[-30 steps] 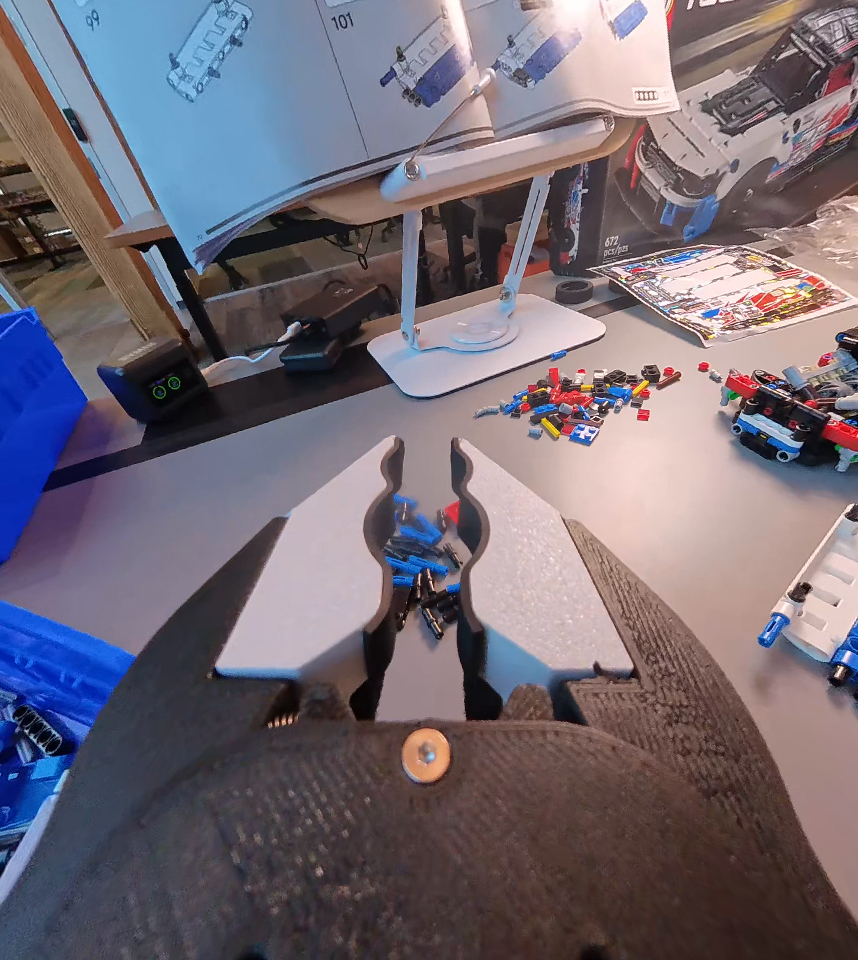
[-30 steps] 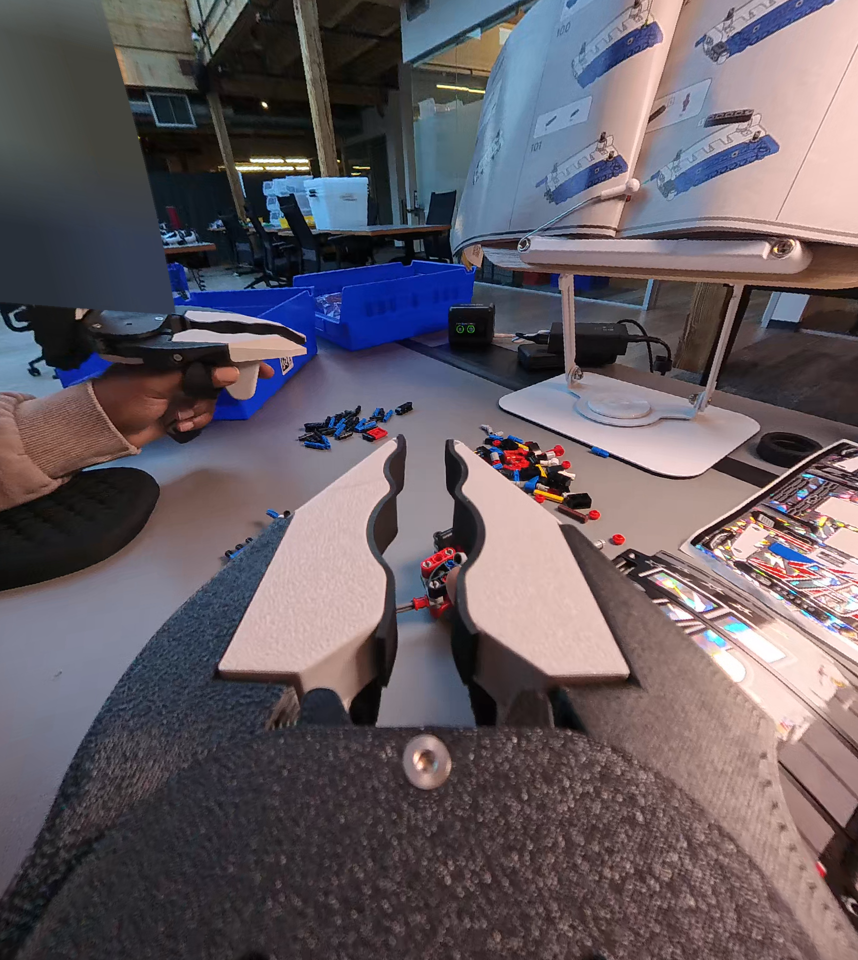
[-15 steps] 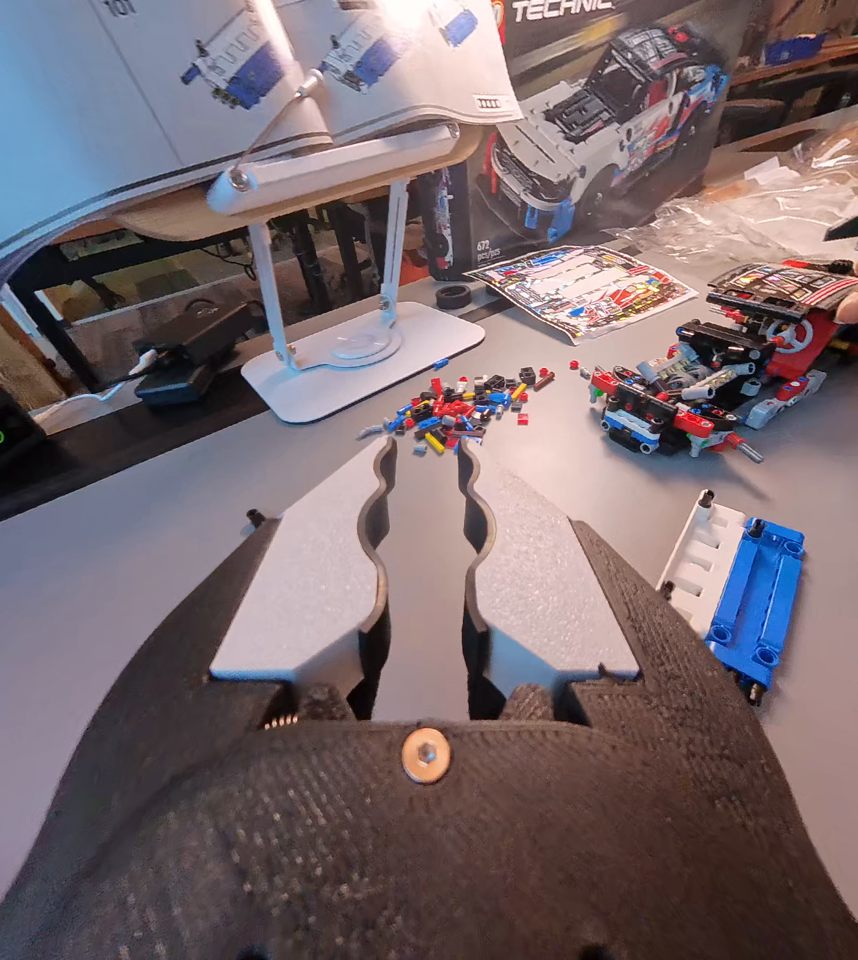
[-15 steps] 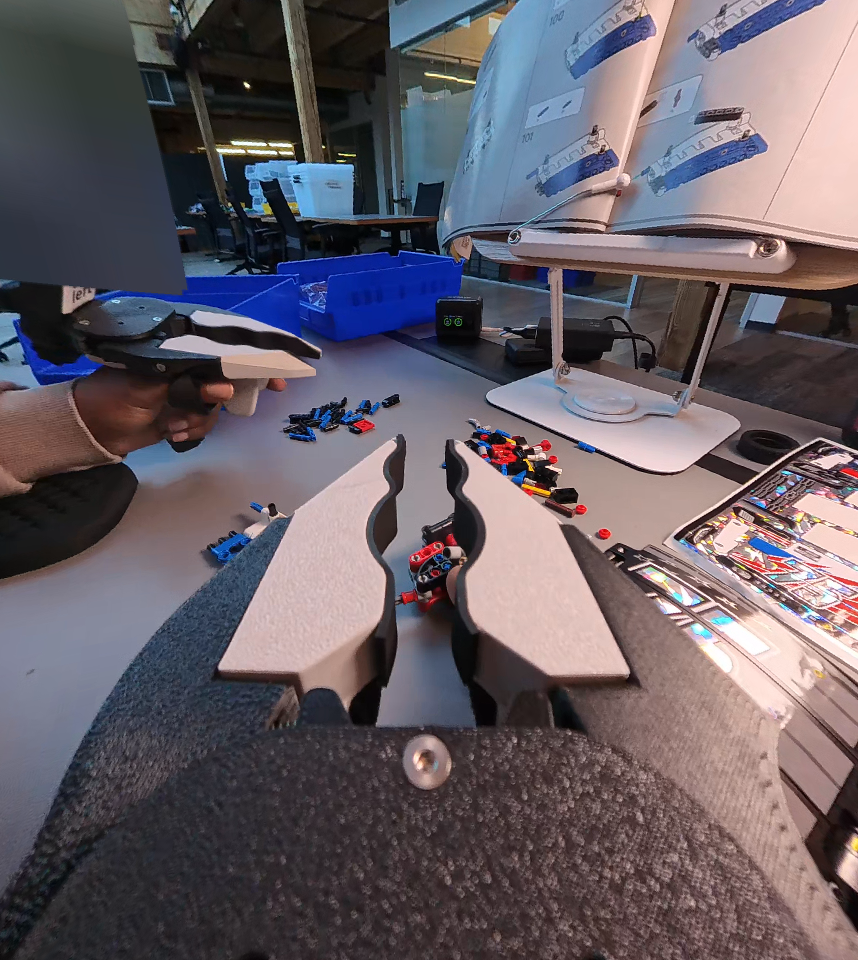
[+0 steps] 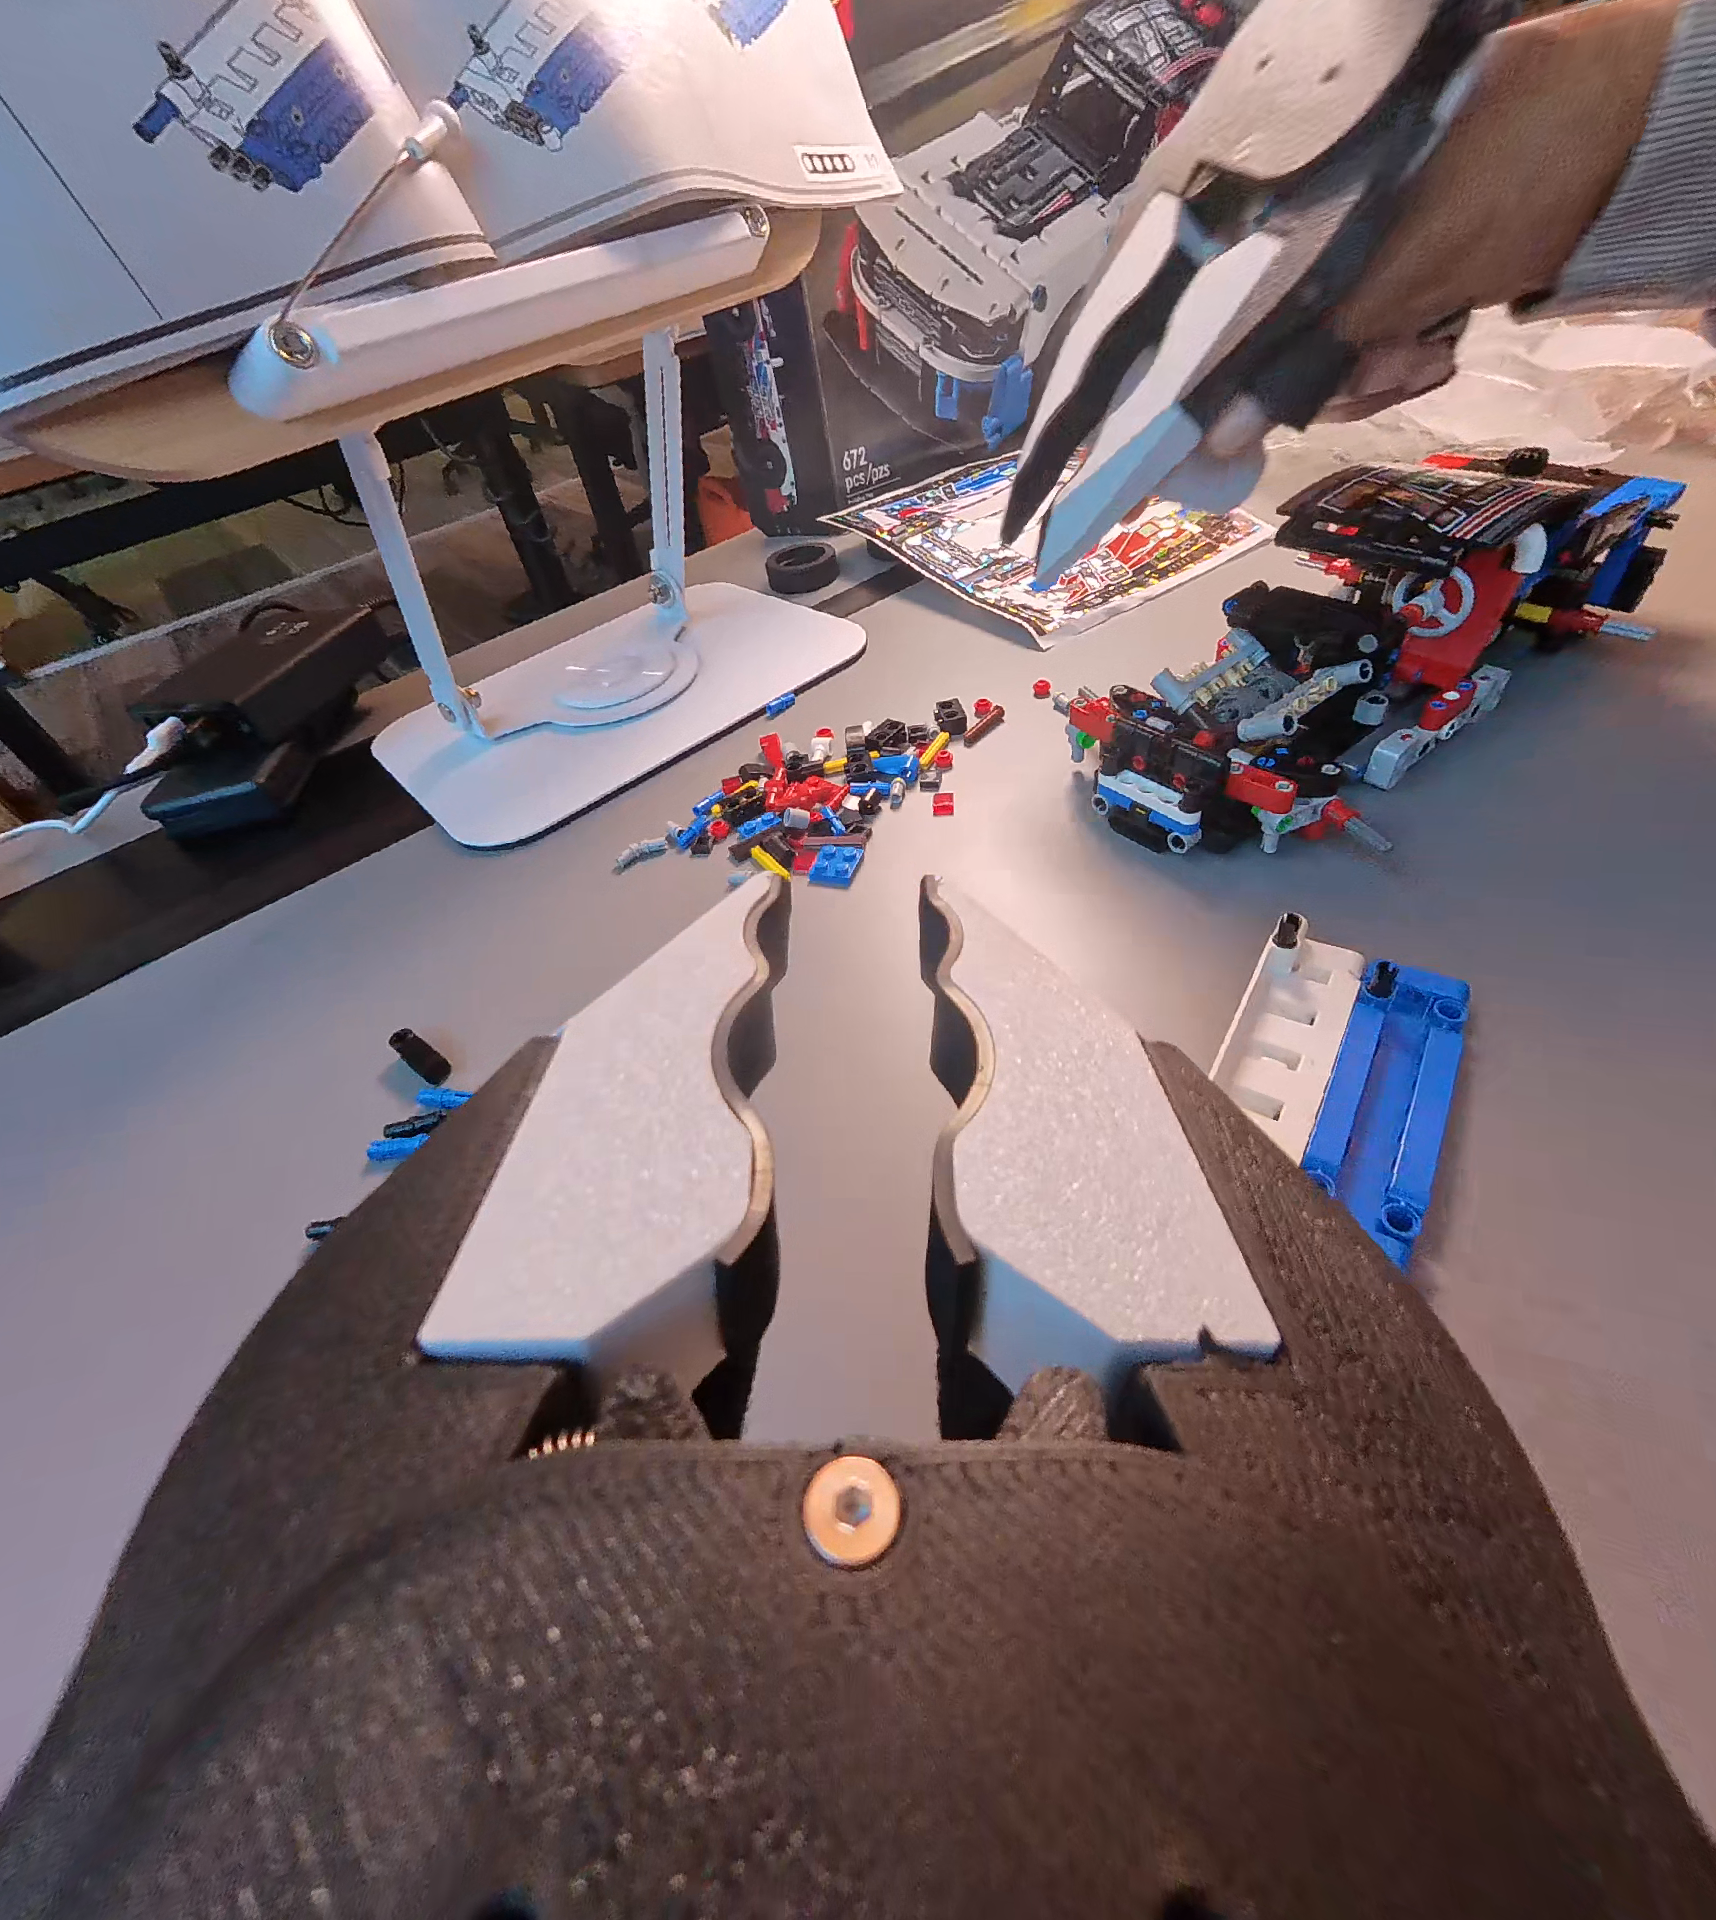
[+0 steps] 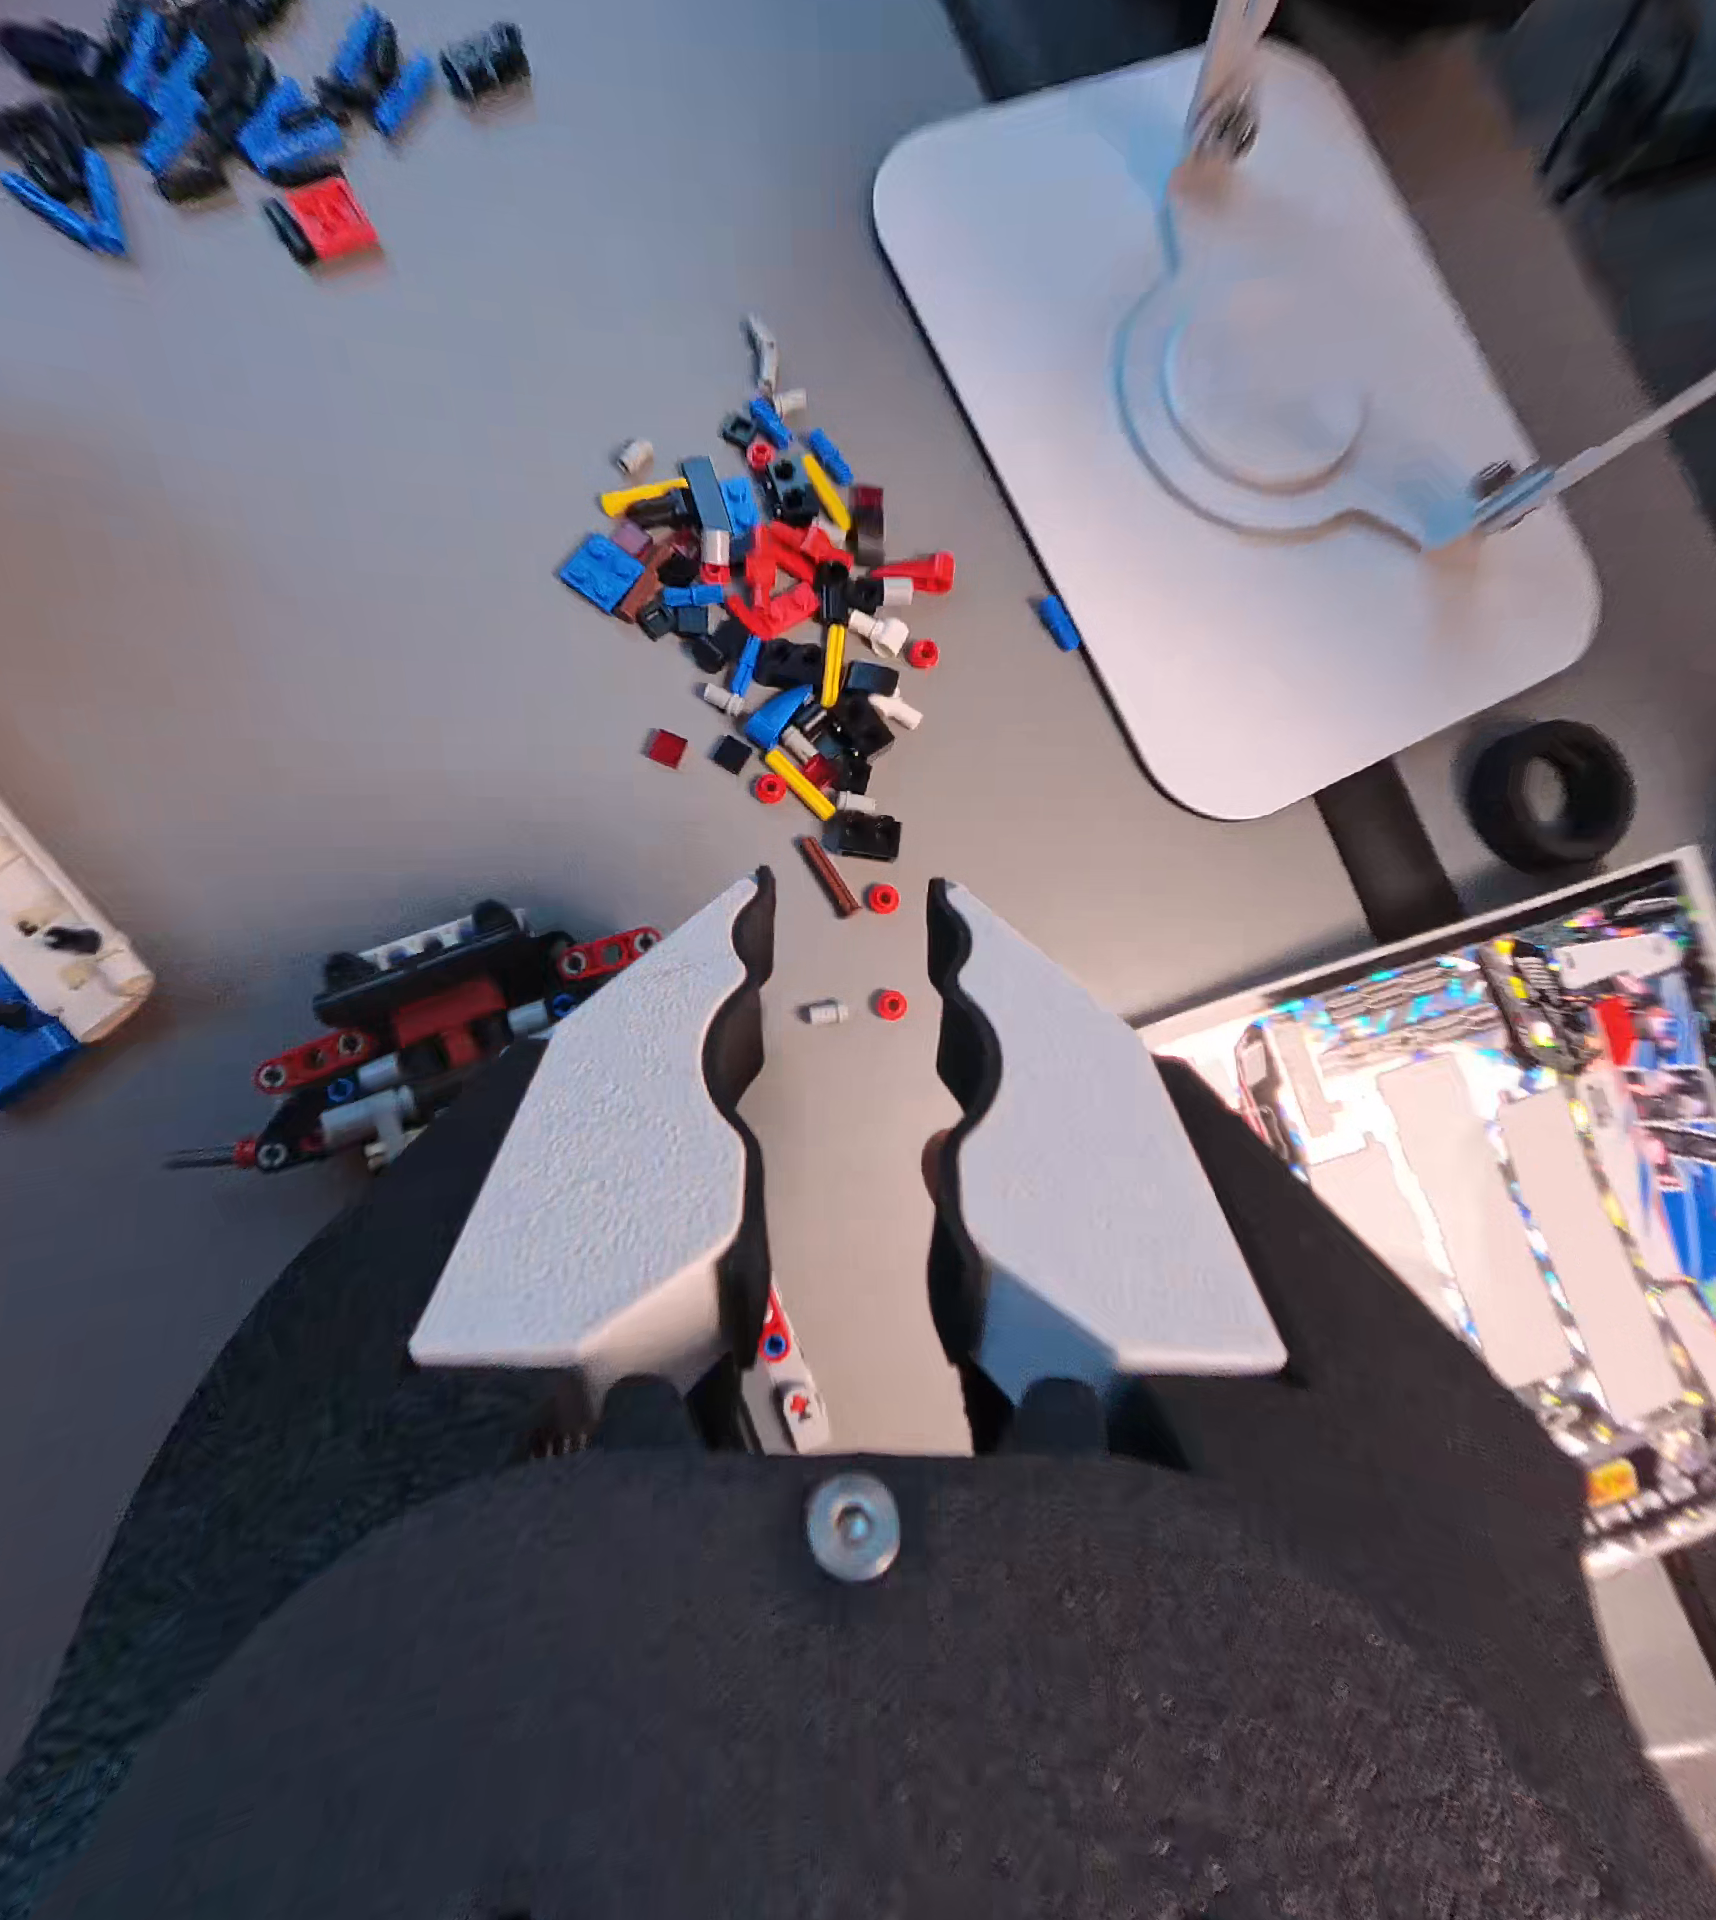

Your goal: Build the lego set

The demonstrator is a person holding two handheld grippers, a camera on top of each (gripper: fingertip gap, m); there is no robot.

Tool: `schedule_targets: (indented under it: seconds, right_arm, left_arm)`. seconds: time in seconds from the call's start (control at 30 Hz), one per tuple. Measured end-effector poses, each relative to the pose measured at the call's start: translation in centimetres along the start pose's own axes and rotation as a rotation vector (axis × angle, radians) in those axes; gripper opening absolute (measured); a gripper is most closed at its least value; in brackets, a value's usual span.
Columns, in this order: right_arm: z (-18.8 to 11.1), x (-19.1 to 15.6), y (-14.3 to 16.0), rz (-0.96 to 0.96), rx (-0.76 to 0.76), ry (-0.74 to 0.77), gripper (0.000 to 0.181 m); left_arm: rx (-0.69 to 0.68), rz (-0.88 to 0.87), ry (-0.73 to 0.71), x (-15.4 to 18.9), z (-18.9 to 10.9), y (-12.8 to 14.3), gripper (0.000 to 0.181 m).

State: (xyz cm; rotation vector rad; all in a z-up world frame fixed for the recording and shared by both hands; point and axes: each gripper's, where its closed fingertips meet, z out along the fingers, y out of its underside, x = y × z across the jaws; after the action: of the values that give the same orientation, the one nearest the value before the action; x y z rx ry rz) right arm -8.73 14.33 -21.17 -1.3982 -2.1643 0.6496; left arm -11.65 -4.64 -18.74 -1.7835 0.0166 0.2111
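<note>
My left gripper [image 5: 854, 883] is open and empty, low over the grey table, pointing at the mixed pile of small pieces [image 5: 812, 790]. A white and blue panel [image 5: 1353, 1060] lies to its right. The partly built car [image 5: 1353, 707] stands beyond. My right gripper [image 6: 849, 888] is open and empty, raised and pointing down just short of the same pile [image 6: 781, 623]. Under its jaws lie a brown rod [image 6: 828, 876], a small grey piece [image 6: 823, 1011] and red round pieces [image 6: 890, 1003]. It also shows in the left wrist view [image 5: 1028, 556], held by a hand above the sticker sheet.
A white book stand base [image 5: 625, 707] holds the open instruction booklet [image 5: 521, 114]. Sticker sheet [image 6: 1508, 1195], black tyre [image 6: 1550, 795] and the set's box [image 5: 937, 312] lie at the back right. Blue and black pins [image 6: 210, 114] lie left. The car's front [image 6: 438, 1018] is beside my right gripper. One gripper's finger ends stand about 20 cm off the other's. The brown rod [image 6: 828, 876] is closer to my right gripper, around 6 cm from its tips; the left tips are 20 cm off. The left camera catches it too, in the left wrist view [image 5: 984, 728]. Between my right fingertips and the small grey piece [image 6: 823, 1011] there is roughly 6 cm.
My left gripper swung right, from the pin pile towards the mixed pile. My right gripper rose and tipped downward over the mixed pile. Both stayed open.
</note>
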Motion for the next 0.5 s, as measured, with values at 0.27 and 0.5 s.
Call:
schedule_targets:
  seconds: [0.27, 0.5]
  right_arm:
    - [5.6, 0.7, 1.5, 0.024, -0.199, -0.053, 0.028]
    - [6.2, 0.9, 2.1, 0.053, -0.216, -0.087, 0.014]
  left_arm:
    - [0.018, -0.039, 0.028, -0.7, -0.8, 0.2, 0.021]
    - [0.031, -0.124, 0.075, -0.8, -0.9, 0.3, 0.021]
